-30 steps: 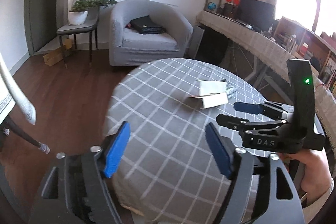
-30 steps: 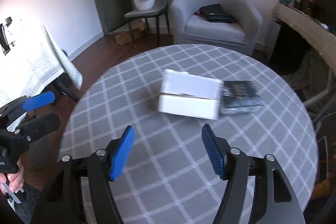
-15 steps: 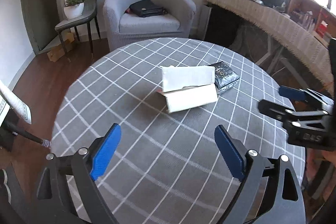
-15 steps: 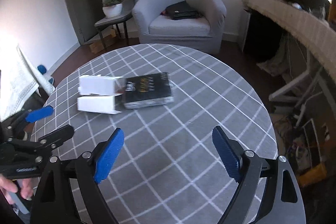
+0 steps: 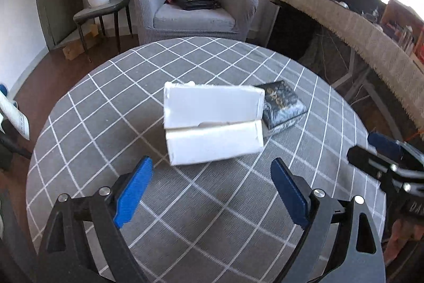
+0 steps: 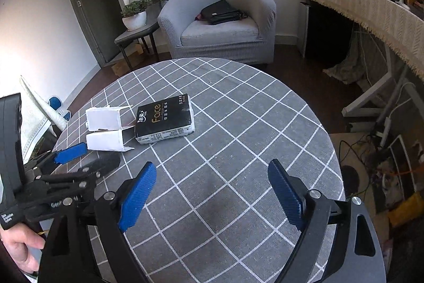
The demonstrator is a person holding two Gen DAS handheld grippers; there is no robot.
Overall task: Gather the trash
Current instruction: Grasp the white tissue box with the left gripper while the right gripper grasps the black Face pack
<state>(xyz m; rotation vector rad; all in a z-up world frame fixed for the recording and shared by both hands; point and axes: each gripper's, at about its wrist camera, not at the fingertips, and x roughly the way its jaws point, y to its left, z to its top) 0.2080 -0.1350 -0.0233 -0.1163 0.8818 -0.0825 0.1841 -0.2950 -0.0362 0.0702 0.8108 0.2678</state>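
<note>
As both hands came in over the table (image 5: 87, 108), the left gripper (image 5: 209, 190) and right gripper (image 6: 212, 192) spread wide with nothing between them, so the white box (image 5: 212, 121) and black pack (image 6: 164, 118), side by side mid-table, looked ready for grabbing.

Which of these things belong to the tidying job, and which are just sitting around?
Likely part of the job:
- white torn-open box
- black tissue pack, possibly
- left tool and right tool, both open and empty

Just lying about:
- grey armchair with black bag
- potted plant on a chair
- checked tablecloth
</note>
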